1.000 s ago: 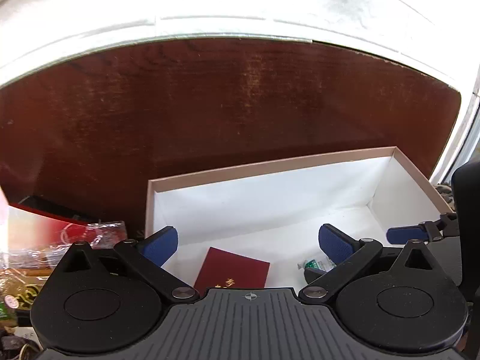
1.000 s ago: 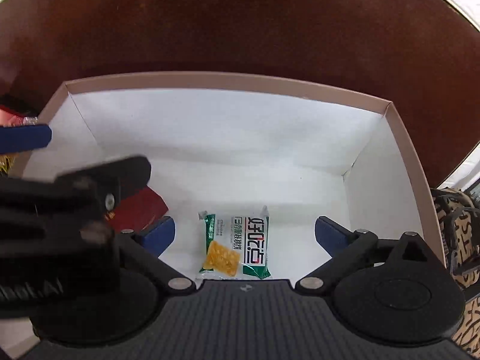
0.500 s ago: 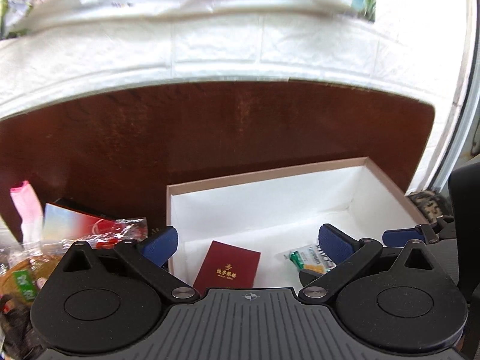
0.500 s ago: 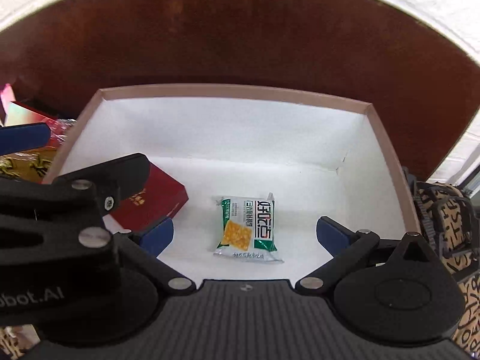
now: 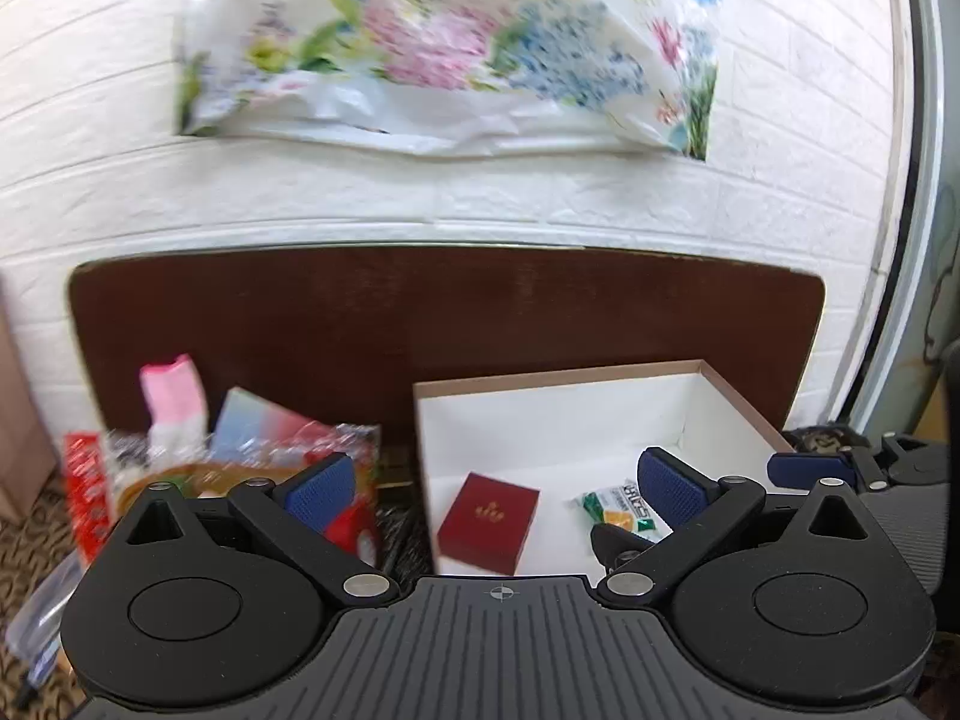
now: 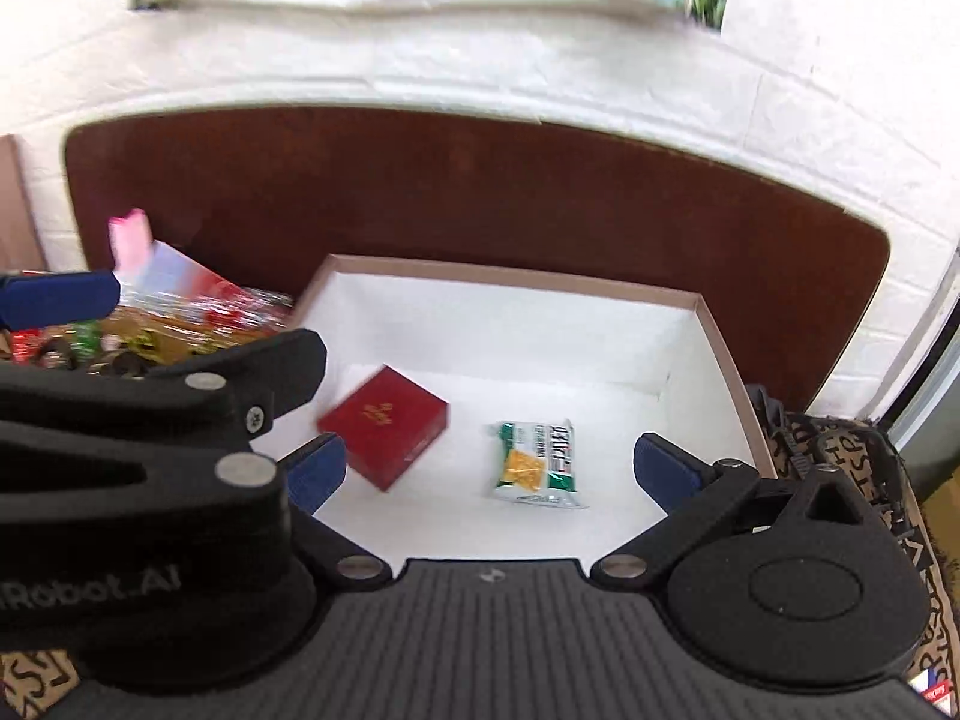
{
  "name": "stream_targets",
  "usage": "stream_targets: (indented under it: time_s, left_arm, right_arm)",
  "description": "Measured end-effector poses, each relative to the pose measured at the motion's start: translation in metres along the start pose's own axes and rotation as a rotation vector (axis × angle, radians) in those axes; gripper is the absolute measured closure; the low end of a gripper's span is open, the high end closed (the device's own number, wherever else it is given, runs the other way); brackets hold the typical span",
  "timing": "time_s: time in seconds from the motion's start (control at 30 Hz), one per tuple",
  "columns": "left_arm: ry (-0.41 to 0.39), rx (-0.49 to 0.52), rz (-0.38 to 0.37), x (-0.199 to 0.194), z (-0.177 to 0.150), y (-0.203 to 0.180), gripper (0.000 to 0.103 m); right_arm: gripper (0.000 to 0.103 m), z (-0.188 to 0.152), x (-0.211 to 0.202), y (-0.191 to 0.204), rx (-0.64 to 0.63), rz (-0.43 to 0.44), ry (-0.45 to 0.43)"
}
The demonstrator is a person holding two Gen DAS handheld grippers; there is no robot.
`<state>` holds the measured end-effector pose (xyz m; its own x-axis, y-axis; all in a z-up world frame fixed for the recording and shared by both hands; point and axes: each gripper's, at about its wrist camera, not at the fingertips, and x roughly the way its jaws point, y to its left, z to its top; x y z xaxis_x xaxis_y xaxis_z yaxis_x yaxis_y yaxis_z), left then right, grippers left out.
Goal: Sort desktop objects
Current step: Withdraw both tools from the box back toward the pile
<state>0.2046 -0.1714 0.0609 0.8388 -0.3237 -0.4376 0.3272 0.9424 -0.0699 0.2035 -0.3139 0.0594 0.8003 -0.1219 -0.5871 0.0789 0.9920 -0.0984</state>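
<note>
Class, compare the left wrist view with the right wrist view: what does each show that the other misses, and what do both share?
Left wrist only: the whole floral plastic sheet on the brick wall and a clear wrapper at lower left.
Right wrist only: the patterned cloth right of the box.
Both: the white box, with the red booklet and green cracker packet inside, and the open tools.

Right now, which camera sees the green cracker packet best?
The right wrist view: the cracker packet lies whole and uncovered on the white box floor. In the left wrist view, the left gripper's finger hides part of it.
</note>
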Motion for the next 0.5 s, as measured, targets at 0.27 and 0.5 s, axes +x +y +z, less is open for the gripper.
stream_targets:
  time_s: [0.27,0.5]
  left_arm:
    - [-0.061,-0.052,0.019,-0.066,-0.038,0.021,0.000]
    - [-0.017,-0.099,0.066,-0.094,-0.076,0.042,0.000]
  right_arm:
    - [0.000,-0.027,-0.055,0.034,0.020,0.077,-0.111]
    - [0.000,-0.058,-0.079,0.069,-0.014,0.110,-0.154]
